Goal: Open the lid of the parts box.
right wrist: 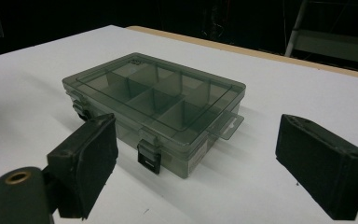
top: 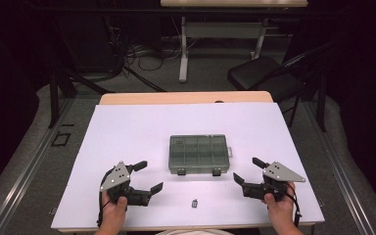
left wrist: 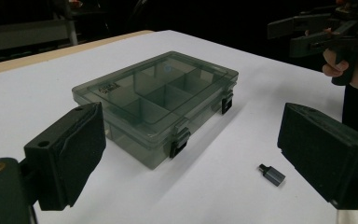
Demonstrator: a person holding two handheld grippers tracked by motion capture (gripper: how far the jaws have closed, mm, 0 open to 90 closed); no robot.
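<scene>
Both claws are standing wide and gripping nothing: the left gripper (top: 147,176) and right gripper (top: 248,170) are flanking the closed compartment box (top: 198,153) mid-table. A small dark adapter (top: 194,202) is lying just in front of the box, between the grippers

I'm working in what looks like a lab or recording studio: black curtains (top: 10,73) close in the space around the white-covered tabletop (top: 127,132). Behind it I see loose cables (top: 147,56) on a grey carpeted floor (top: 200,85), a second desk's frame (top: 223,32) and a folding chair (top: 264,76).
</scene>
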